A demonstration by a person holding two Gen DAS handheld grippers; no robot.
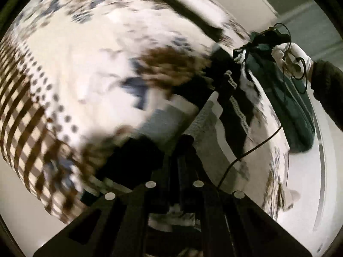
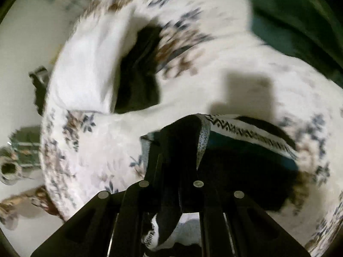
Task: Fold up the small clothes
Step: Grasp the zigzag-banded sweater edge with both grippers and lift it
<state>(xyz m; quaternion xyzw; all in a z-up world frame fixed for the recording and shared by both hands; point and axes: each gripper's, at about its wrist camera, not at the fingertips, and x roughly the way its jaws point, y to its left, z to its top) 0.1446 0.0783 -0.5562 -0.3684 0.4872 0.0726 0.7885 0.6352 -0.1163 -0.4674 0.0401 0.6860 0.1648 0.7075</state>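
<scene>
Left tongs (image 1: 186, 141) pinch dark garment (image 1: 231, 98) above floral cloth (image 1: 85, 64).

One white floral-printed bedspread (image 1: 85, 68), one dark garment with a white zigzag-patterned band (image 2: 246, 131), one teal cloth (image 1: 295, 107), one white-gloved hand (image 1: 291, 55), two black tongs (image 1: 184, 141) (image 2: 178, 128).

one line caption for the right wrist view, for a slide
Right tool shut on a dark garment with a white zigzag-patterned band, lifted above a white floral-print cloth.
</scene>
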